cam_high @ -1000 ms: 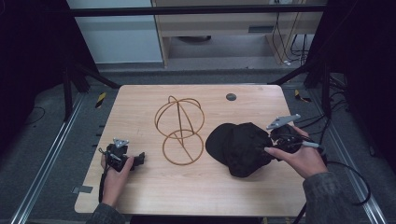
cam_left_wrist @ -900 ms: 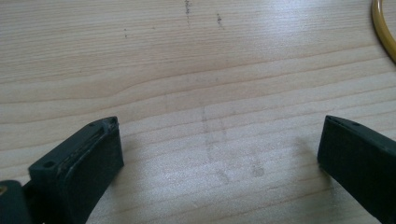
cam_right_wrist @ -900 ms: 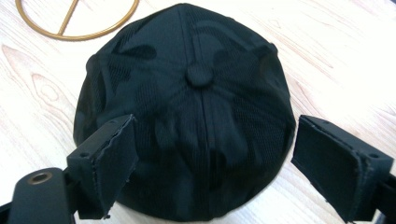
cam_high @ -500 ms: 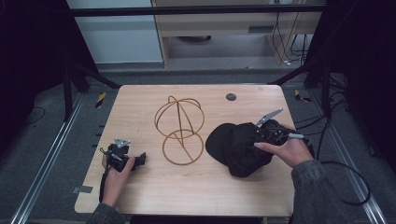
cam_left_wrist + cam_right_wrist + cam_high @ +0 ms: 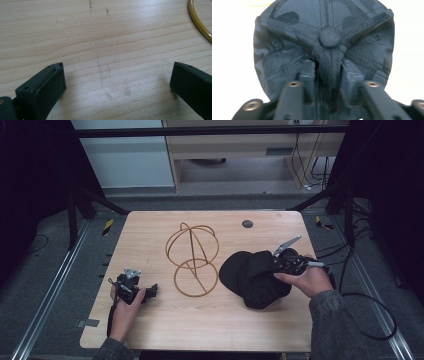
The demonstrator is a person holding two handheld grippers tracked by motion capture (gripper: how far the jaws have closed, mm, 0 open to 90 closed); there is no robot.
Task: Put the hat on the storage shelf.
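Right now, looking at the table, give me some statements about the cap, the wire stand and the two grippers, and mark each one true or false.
1. The right gripper has its fingers pinched on a fold of the black cap. True.
2. The cap sits on top of the wire hat stand. False: it lies on the table to the right of the stand.
3. The left gripper is open over bare wood. True.
4. The left gripper holds the stand's ring. False: it holds nothing.

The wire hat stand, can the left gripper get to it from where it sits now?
Probably yes. The left gripper rests open on bare table, and nothing lies between it and the wire hat stand just beside it.
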